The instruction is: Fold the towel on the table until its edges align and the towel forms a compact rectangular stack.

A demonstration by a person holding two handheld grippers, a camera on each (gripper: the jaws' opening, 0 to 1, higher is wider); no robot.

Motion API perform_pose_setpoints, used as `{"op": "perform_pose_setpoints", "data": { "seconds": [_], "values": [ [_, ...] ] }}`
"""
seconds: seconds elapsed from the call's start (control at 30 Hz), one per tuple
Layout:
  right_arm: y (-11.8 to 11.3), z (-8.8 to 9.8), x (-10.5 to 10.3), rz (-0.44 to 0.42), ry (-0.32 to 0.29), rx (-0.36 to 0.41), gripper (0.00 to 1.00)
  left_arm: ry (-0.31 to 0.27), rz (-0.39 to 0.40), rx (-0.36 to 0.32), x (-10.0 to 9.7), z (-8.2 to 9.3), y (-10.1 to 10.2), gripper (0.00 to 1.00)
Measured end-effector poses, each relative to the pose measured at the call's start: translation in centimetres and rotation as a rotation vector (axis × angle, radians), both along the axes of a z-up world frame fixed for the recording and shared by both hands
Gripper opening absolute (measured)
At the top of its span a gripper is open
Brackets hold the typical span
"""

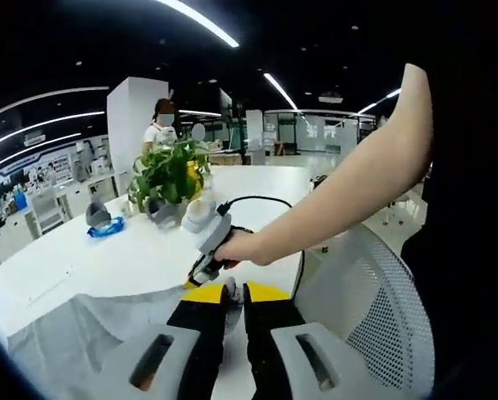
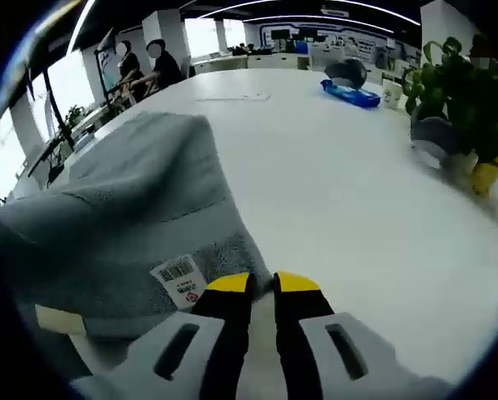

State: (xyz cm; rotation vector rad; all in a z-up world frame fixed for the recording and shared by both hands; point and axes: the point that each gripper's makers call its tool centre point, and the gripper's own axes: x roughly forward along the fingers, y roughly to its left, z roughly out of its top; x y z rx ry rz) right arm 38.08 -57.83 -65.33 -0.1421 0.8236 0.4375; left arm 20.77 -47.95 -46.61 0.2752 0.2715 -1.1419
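- Towel [image 2: 140,225] lies spread on the white table [image 2: 332,167]; from my right gripper view it is grey-blue, rumpled into a low hump, with a barcode label [image 2: 179,279] near its close edge.
- My right gripper [image 2: 263,285] has its yellow-tipped jaws nearly together, right at the towel's edge beside the label; I cannot tell whether any cloth is caught between them.
- In my left gripper view, the left gripper [image 1: 234,292] has its jaws drawn close over the towel's pale fabric [image 1: 90,333]; whether it pinches the cloth I cannot tell.
- Across that view the person's bare forearm [image 1: 357,183] reaches down from the upper right, the hand [image 1: 240,248] wrapped around the other gripper's handle, low over the table.
- A potted plant [image 1: 169,171] stands farther back on the table, well apart from the towel.
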Motion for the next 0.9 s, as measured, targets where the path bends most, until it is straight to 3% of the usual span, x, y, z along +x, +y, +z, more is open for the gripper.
{"op": "perform_pose_setpoints", "data": {
  "seconds": [0.17, 0.33, 0.47, 0.53, 0.6, 0.9],
  "values": [
    [-0.7, 2.2, 0.7, -0.128, -0.041, 0.217, 0.05, 0.002, 0.005, -0.002, 0.0, 0.2, -0.1, 0.08],
    [-1.8, 7.1, 2.0, -0.098, -0.149, 0.324, 0.05, -0.009, -0.013, -0.008, -0.6, 1.2, -0.6, 0.08],
    [-3.2, 11.7, 2.9, -0.095, -0.228, 0.354, 0.05, -0.034, -0.051, -0.018, -1.1, 2.6, -1.7, 0.08],
    [-3.8, 12.8, 3.3, -0.091, -0.247, 0.355, 0.05, -0.048, -0.075, -0.027, -1.4, 3.3, -2.3, 0.08],
    [-4.6, 15.1, 3.9, -0.084, -0.290, 0.363, 0.05, -0.056, -0.096, -0.033, -1.7, 4.0, -2.8, 0.08],
    [-6.9, 19.7, 4.6, -0.069, -0.354, 0.365, 0.04, -0.102, -0.228, -0.043, -3.8, 6.3, -5.1, 0.08]
  ]
}}
